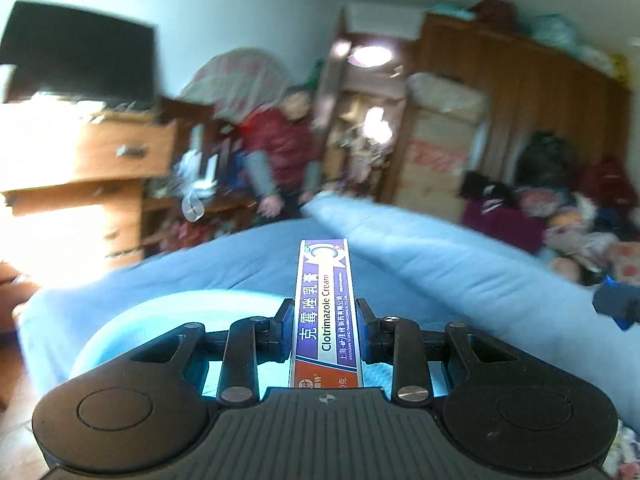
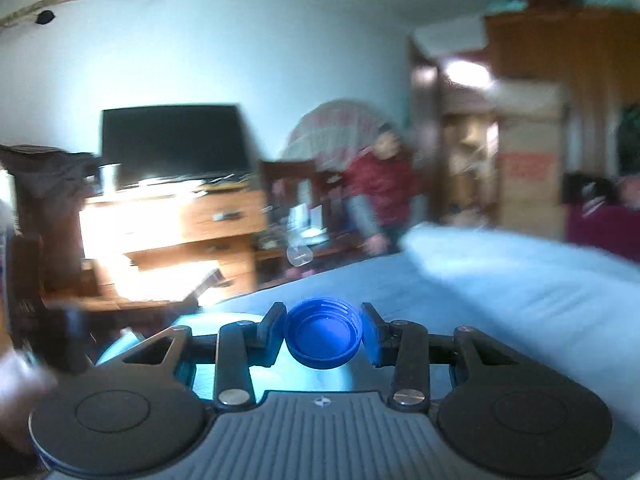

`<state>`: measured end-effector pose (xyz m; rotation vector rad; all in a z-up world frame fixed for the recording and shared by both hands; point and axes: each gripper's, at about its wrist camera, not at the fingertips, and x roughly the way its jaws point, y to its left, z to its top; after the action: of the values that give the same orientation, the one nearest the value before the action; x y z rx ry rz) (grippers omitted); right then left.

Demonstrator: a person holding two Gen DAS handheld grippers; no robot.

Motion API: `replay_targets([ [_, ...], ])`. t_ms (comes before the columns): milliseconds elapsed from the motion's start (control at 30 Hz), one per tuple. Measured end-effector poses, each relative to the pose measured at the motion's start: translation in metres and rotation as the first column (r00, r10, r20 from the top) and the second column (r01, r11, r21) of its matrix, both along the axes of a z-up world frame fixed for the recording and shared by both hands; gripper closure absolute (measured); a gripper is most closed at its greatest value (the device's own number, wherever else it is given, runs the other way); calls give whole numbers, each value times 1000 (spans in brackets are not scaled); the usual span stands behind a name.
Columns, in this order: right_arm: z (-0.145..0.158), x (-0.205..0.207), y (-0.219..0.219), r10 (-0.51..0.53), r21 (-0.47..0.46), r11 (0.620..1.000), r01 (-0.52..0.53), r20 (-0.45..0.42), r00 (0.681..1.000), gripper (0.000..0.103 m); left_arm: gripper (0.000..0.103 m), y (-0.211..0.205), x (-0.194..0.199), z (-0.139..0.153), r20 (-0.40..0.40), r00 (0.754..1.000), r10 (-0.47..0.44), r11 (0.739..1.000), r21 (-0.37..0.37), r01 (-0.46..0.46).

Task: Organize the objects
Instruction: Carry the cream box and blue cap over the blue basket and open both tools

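The Clotrimazole cream box (image 1: pixel 326 312) is light, stiff cardboard that would crush if squeezed hard; the left claw (image 1: pixel 325 330) pinches its long sides near mid-length, above the blue bed (image 1: pixel 460 276). The right claw (image 2: pixel 323 334) pinches a small, rigid, slippery blue bottle cap (image 2: pixel 323 334) by its ribbed rim. A light-blue basin (image 1: pixel 132 320) sits below; its contents are hidden.

My black left claw (image 1: pixel 326 330) grips a cream box (image 1: pixel 326 316) banded purple and white with an orange end, and my black right claw (image 2: pixel 323 334) pinches a solid blue bottle cap (image 2: pixel 323 336). Beneath both spreads a plain light-blue bedspread (image 1: pixel 440 276), beside a pale turquoise basin (image 1: pixel 132 320).
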<state>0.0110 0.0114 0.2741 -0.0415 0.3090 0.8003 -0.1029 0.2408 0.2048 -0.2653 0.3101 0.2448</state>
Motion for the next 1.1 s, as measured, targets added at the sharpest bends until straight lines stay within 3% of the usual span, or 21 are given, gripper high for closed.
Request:
replay_targets([
  [133,-17,19,60,88,-53,994,-93,-91,992,61,72,28,6,-14,-70,996,47,999,-20,-49],
  [333,-42,21,121,135,-94,984,-150,-153,979,61,72,43,13,-25,-129,990,62,998,-21,-65],
  [633,-68,41,148,113,-120,983,-138,-189,975,61,72,50,17,-34,-155,986,70,997,-24,-74],
  [933,-63,38,149,118,-123,982,-141,-177,977,60,72,50,21,-37,-164,983,76,997,-12,-79],
  [967,-64,37,151,115,-130,982,-139,-172,978,58,69,50,21,-37,-165,983,79,997,-11,-82],
  [1033,-63,35,150,113,-141,980,-137,-167,980,39,53,50,20,-37,-161,983,85,996,-5,-86],
  [1067,-62,33,149,111,-139,981,-134,-161,981,31,40,50,19,-37,-157,984,89,996,-1,-90],
  [1100,-61,31,148,110,-137,982,-132,-156,982,31,34,49,19,-36,-153,984,93,996,6,-93],
])
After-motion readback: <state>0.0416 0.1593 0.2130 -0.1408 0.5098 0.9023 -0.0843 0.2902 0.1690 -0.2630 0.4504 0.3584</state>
